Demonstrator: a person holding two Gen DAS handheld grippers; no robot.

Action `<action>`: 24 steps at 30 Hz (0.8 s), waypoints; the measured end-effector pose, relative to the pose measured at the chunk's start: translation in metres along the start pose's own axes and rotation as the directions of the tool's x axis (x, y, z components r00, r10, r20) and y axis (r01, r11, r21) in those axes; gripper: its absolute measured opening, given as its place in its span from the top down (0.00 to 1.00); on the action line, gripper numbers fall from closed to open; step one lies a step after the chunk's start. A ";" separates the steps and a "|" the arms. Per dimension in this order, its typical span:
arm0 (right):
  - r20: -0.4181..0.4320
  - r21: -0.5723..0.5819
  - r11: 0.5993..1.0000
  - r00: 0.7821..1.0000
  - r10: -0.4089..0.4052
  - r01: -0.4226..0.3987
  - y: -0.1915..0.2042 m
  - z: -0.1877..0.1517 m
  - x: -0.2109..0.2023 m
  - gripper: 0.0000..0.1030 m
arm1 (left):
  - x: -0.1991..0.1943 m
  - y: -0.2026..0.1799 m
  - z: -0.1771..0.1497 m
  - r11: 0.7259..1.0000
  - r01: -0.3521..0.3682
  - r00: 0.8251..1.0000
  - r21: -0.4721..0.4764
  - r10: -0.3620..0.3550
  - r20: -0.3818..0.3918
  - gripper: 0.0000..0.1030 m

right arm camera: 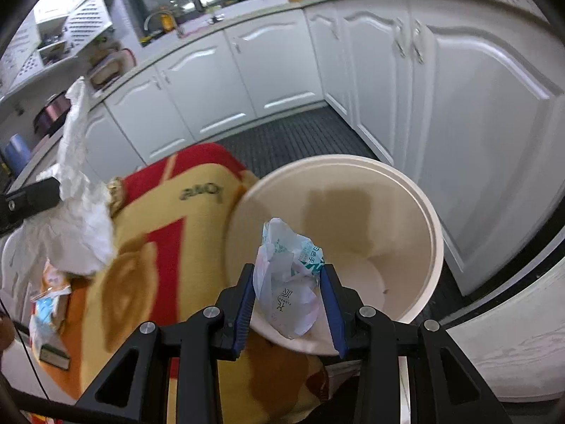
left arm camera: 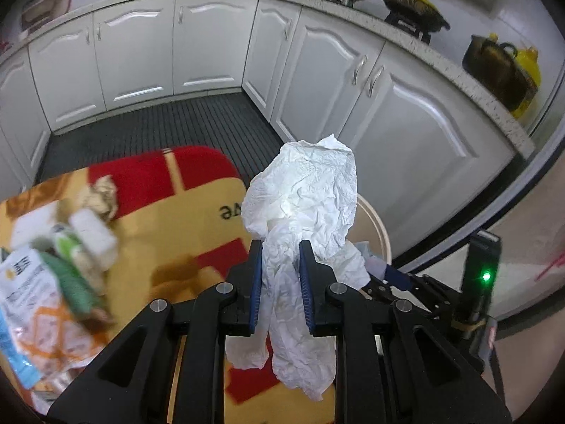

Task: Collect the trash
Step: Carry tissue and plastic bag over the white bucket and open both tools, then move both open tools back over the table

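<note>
Left wrist view: the left gripper point(left arm camera: 280, 275) is clamped on a large crumpled white paper tissue point(left arm camera: 303, 205), its blue pads pinching the middle while loose ends rise ahead of the tips and hang below them. To its left, on the red and yellow patterned cloth point(left arm camera: 197, 219), more rubbish waits: a crumpled brown paper ball point(left arm camera: 104, 196), white blocks and printed plastic wrappers point(left arm camera: 31, 282), all blurred. So collecting is, by my judgement, only partly done. The rim of a cream round plastic bin point(left arm camera: 379, 233) shows just right of the tips, behind the tissue.

Right wrist view: the right gripper point(right arm camera: 287, 296) is closed on a crinkled translucent plastic bag with green print point(right arm camera: 287, 275), held over the bin's near edge. The bin looks empty inside; neither piece has been dropped in yet. The tissue hangs far left.
</note>
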State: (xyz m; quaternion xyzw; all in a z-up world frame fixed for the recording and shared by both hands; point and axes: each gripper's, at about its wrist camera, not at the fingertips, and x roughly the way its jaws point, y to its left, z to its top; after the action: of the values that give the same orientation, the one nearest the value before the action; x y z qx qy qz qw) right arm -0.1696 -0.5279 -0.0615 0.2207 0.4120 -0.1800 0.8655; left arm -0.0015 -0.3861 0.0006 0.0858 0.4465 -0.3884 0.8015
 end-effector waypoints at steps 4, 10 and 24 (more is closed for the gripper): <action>-0.002 0.034 0.999 0.999 -0.034 0.034 -0.018 0.008 0.009 0.42 | 0.027 -0.008 0.003 1.000 -0.009 1.000 -0.005 0.009 0.004 0.49; 0.007 0.082 0.996 0.999 -0.049 0.048 -0.037 0.006 0.007 0.29 | 0.047 -0.007 -0.002 1.000 0.003 1.000 -0.016 -0.003 -0.031 0.43; 0.005 0.070 0.997 1.000 -0.025 0.025 -0.027 -0.008 -0.002 0.29 | 0.011 -0.010 -0.014 0.994 -0.104 0.994 0.033 0.103 0.046 0.43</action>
State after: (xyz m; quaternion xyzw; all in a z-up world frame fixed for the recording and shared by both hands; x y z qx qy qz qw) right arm -0.1893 -0.5453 -0.0708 0.2451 0.4056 -0.2056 0.8562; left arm -0.0138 -0.3923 -0.0141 0.1146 0.4166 -0.3560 0.8286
